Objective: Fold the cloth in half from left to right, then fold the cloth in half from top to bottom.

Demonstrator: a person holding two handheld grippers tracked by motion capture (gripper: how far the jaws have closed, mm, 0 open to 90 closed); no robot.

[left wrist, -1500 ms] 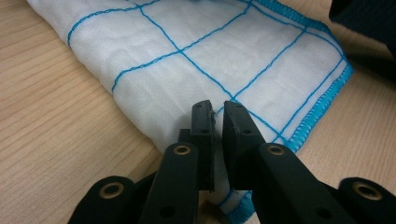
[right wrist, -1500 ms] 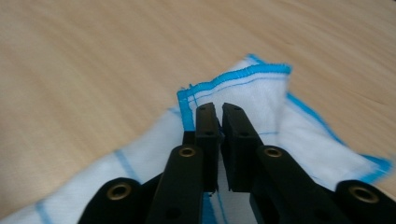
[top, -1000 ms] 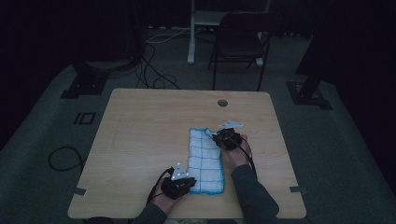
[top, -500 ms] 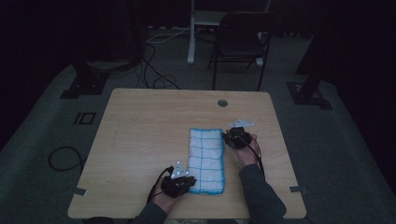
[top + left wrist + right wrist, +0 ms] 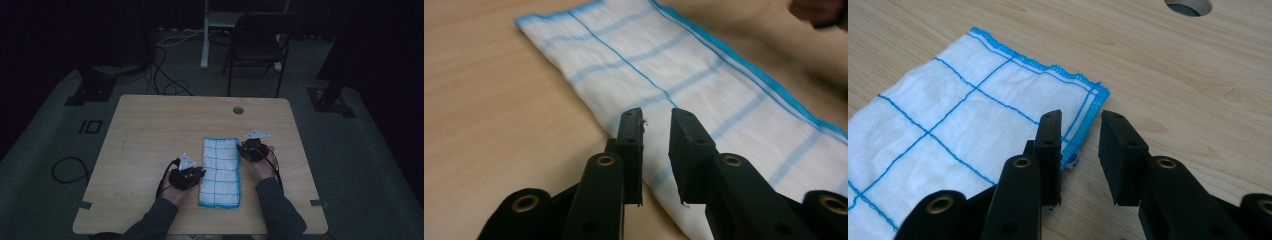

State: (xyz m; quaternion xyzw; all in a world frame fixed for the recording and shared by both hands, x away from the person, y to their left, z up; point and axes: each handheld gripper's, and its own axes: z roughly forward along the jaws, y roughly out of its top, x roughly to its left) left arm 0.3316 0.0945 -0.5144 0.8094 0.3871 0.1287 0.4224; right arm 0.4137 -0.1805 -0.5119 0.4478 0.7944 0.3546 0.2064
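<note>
A white cloth (image 5: pixel 219 172) with a blue grid and blue hem lies folded into a long strip on the wooden table (image 5: pixel 150 130). My left gripper (image 5: pixel 194 176) is at the cloth's left edge near the front; its jaws stand open with nothing between them, just over the cloth (image 5: pixel 704 85). My right gripper (image 5: pixel 246 149) sits at the cloth's right edge near the far end. In the right gripper view the gripper (image 5: pixel 1080 125) is open, its jaws straddling the blue hem of the cloth (image 5: pixel 948 130) by the corner.
A round cable hole (image 5: pixel 238 110) is in the table's far side, also visible as the hole (image 5: pixel 1188 5). A dark chair (image 5: pixel 255 47) and cables (image 5: pixel 165 75) stand on the floor behind the table.
The right gripper moved from over the cloth's far end to its right edge and let the cloth lie flat. The left gripper stayed put.
</note>
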